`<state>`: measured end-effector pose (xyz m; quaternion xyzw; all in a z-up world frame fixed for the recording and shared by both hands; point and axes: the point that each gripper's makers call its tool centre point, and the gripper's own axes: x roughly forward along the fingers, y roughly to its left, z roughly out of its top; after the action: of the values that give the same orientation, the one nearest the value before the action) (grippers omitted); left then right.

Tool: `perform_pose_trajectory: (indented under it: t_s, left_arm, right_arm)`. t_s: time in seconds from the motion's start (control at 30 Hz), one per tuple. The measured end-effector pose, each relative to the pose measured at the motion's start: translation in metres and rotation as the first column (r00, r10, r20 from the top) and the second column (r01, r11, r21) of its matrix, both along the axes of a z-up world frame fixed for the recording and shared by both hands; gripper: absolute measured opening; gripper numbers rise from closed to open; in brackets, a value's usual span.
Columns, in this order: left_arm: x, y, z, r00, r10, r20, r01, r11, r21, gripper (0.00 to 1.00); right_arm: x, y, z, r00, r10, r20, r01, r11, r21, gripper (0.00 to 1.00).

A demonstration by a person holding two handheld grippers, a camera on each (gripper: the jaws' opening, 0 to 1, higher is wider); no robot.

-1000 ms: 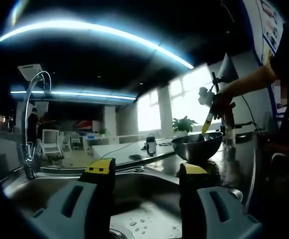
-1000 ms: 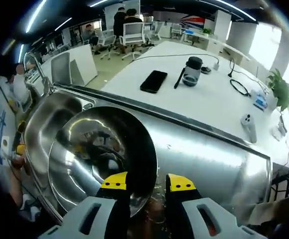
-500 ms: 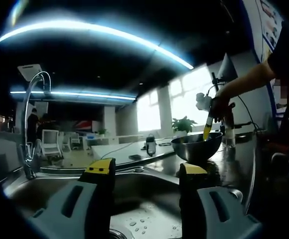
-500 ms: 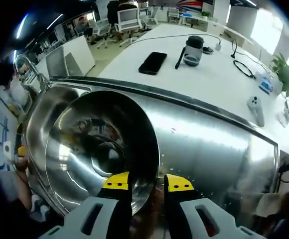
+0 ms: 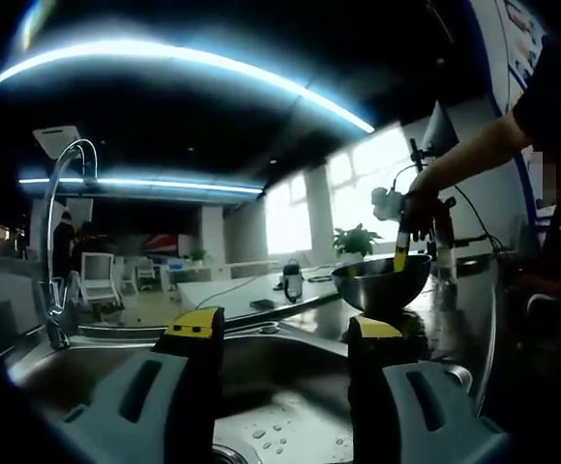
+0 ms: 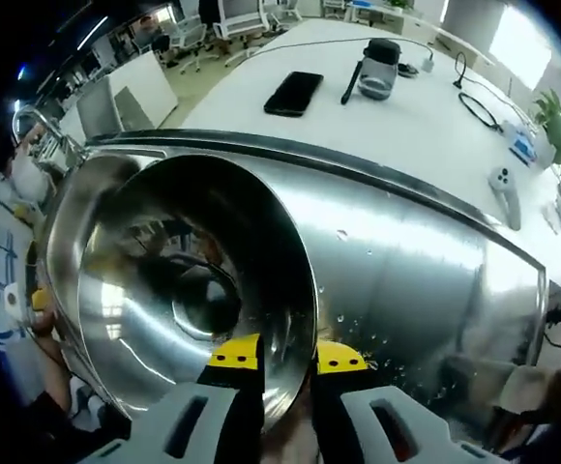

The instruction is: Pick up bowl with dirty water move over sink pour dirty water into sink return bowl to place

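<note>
Right gripper view: right gripper [image 6: 285,356] clamps bowl [image 6: 179,290] rim above counter [image 6: 406,280]; left gripper [image 5: 282,333] agape, empty; no legible writing.

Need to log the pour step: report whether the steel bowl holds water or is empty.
Looks empty. In the right gripper view the bowl shows bare shiny metal down to its base, no water pooled; the right gripper pinches its rim.

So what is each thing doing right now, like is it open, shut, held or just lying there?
bowl: held by its rim, over the steel counter, looks emptied.
right gripper: shut on the bowl's rim.
left gripper: open, holding nothing, above the sink.
sink: wet, with droplets.
tap: no water running.
phone: lying flat on the white table.
</note>
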<state>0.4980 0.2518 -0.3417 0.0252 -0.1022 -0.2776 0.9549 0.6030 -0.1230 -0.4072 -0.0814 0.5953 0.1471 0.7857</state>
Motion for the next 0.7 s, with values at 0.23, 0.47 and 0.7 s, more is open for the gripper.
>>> perform_pose_trajectory:
  t_s: [0.23, 0.47, 0.7]
  left_arm:
    - [-0.0003, -0.0007, -0.0004, 1.0, -0.001, -0.001, 0.001, 1.0, 0.004, 0.49]
    - [-0.0008, -0.0023, -0.0016, 1.0, 0.0, -0.002, 0.001, 1.0, 0.022, 0.49]
    - [-0.0008, -0.0033, -0.0029, 1.0, 0.0, -0.005, 0.0, 0.999, 0.036, 0.48]
  right_arm:
    - [0.0031, -0.0067, -0.0078, 0.997, -0.037, -0.061, 0.035, 0.999, -0.025, 0.05]
    - [-0.0005, -0.005, -0.0076, 0.989, -0.098, -0.107, 0.1, 0.995, 0.014, 0.03]
    - [0.0016, -0.0058, -0.0068, 0.979, -0.154, -0.136, 0.165, 0.984, 0.07, 0.0]
